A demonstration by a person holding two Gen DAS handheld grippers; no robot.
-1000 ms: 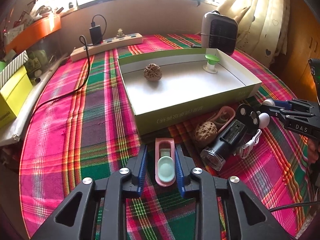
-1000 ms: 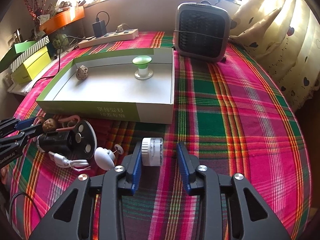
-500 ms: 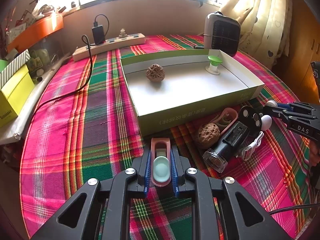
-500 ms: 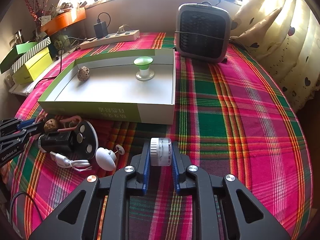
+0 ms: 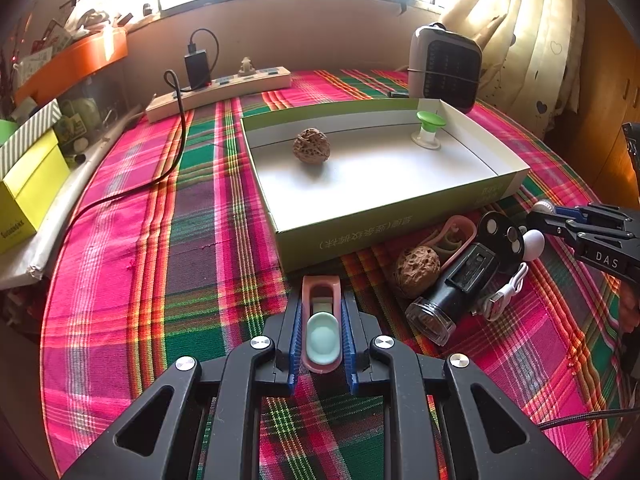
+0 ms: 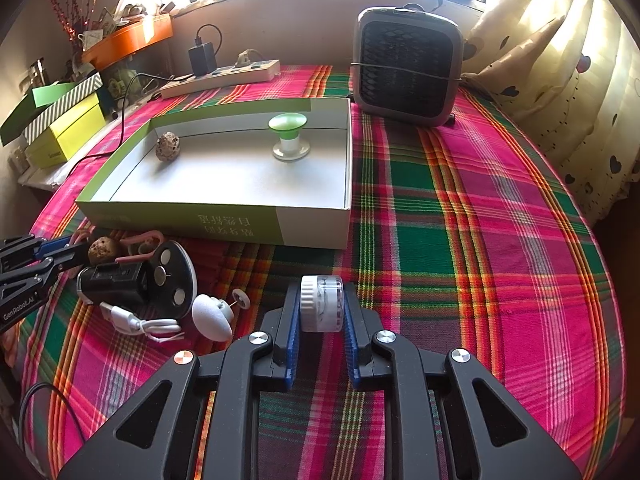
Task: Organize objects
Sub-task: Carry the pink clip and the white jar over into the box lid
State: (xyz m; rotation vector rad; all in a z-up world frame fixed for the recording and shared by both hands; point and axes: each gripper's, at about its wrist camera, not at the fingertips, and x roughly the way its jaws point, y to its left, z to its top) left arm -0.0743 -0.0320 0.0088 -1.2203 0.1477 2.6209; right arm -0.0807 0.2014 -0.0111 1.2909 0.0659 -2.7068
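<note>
I have the plaid tablecloth (image 6: 460, 220) filling both views, and on it the shallow green-and-white box (image 5: 384, 222) sits at the middle, its long side running left to right across my right wrist view. A grey fan heater (image 6: 406, 66) stands upright just beyond the box's far right corner, and a power strip (image 5: 218, 90) lies along the far edge to the left. Inside the box I see a walnut (image 5: 311, 146) toward the left and a green-capped knob (image 6: 288, 136) standing upright farther right. In front of the box's near wall, between my two tools, lies a black torch-like device (image 5: 460, 284), long axis slanting from near left to far right in my left wrist view, with a second walnut (image 5: 416, 270) touching its left side. My left gripper (image 5: 321, 334) is clamped on a pink holder with a mint insert (image 5: 321, 332), whose long axis points straight away from me toward the box. My right gripper (image 6: 320, 312) is clamped on a small clear jar with a white lid (image 6: 322, 304), lying on its side on the cloth with its lid to the left.
</note>
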